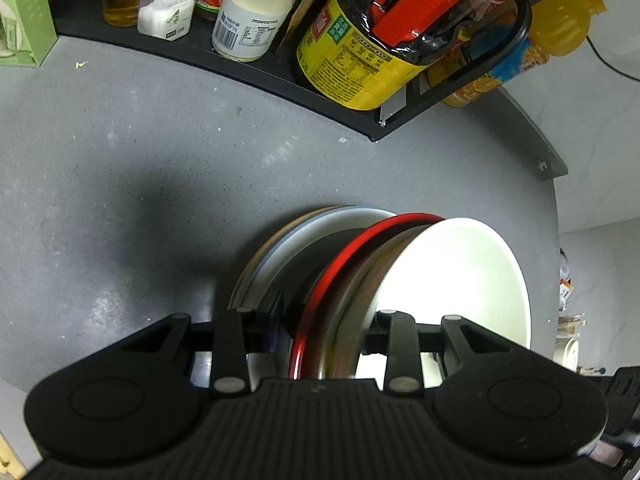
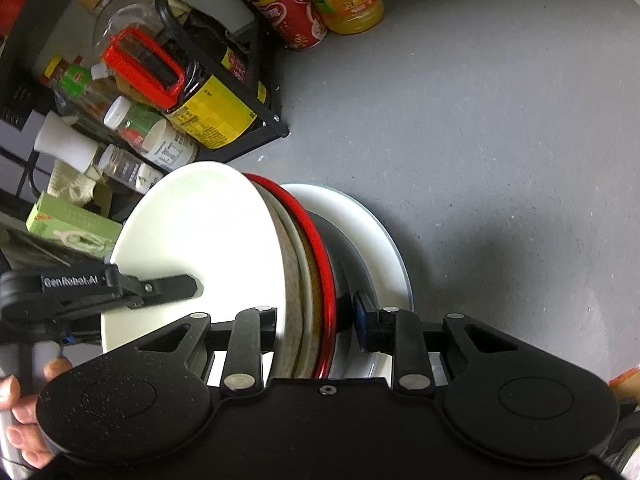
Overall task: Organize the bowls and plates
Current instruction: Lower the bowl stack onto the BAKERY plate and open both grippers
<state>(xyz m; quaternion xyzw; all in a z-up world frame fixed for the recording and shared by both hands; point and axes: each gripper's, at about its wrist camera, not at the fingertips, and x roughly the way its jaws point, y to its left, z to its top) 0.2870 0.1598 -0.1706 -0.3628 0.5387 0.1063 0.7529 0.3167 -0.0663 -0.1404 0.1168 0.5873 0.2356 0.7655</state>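
Both grippers, left (image 1: 320, 316) and right (image 2: 320, 316), are clamping the plate stack (image 2: 296, 280) near the rack (image 2: 240, 128).

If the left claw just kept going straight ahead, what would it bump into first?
Nothing new: the left gripper already straddles the stack of plates. Beyond that, likely the grey countertop, then the black rack.

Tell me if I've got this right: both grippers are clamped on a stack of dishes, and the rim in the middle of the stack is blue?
Not quite: the rim is red, not blue, as the left wrist view shows. Both the left gripper and the right gripper do clamp the stack of dishes.
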